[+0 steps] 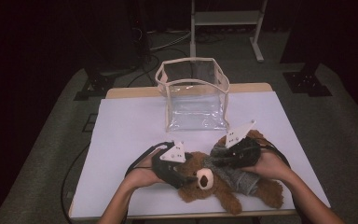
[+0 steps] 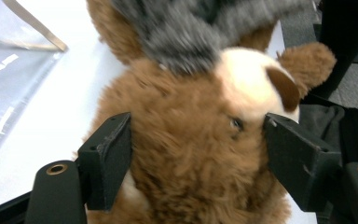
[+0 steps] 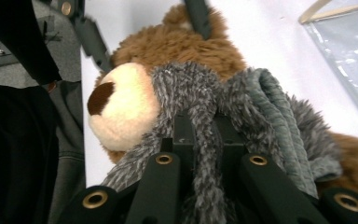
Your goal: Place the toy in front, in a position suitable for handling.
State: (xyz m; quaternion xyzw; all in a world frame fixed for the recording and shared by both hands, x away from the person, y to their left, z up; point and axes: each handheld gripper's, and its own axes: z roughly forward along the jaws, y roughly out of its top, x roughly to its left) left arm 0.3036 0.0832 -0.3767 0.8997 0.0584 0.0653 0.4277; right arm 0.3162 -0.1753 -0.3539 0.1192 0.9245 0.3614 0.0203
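A brown teddy bear (image 1: 223,193) lies on its back near the front edge of the white table (image 1: 130,126), wearing a grey fuzzy scarf (image 1: 240,179). My left gripper (image 1: 186,179) has its jaws on both sides of the bear's head (image 2: 191,116) and presses into the fur. The jaws of my right gripper (image 1: 216,161) are shut on a strand of the scarf (image 3: 261,107) just below the bear's cream muzzle (image 3: 121,102). A hand holds each gripper.
A clear plastic bag (image 1: 193,93) with beige trim stands open at the back middle of the table; its corner shows in the left gripper view (image 2: 9,70). A metal frame (image 1: 226,18) stands on the floor beyond.
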